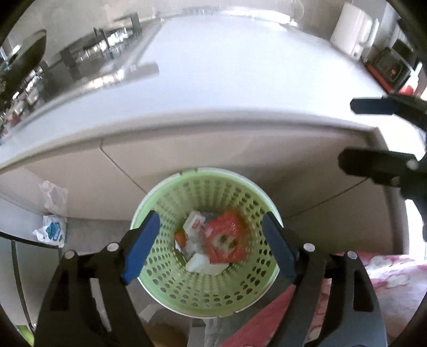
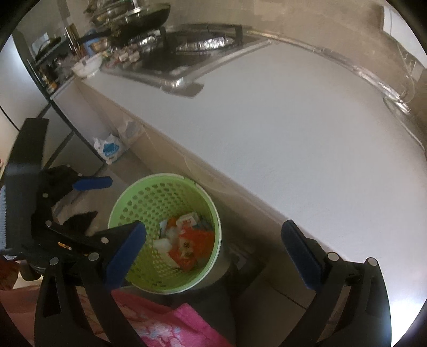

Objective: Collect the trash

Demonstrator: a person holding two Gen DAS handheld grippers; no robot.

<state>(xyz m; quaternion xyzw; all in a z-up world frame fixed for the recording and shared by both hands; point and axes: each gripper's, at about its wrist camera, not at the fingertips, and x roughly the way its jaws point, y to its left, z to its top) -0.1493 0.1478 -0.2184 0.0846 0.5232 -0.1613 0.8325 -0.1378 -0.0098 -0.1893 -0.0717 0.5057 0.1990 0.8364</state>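
Inside, wrappers [image 1: 222,235]: printing unreadable.

Home kitchen, gas stove [image 2: 192,50], white countertop [image 2: 293,128], frying pan [image 2: 138,16]

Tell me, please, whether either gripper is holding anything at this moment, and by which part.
Nothing is held. The left gripper and right gripper are both open and empty above the green basket, where the trash already lies.

A pale green perforated bin [image 1: 205,269] stands upright on the floor – orange and white wrappers [image 1: 213,240] heaped at its bottom.
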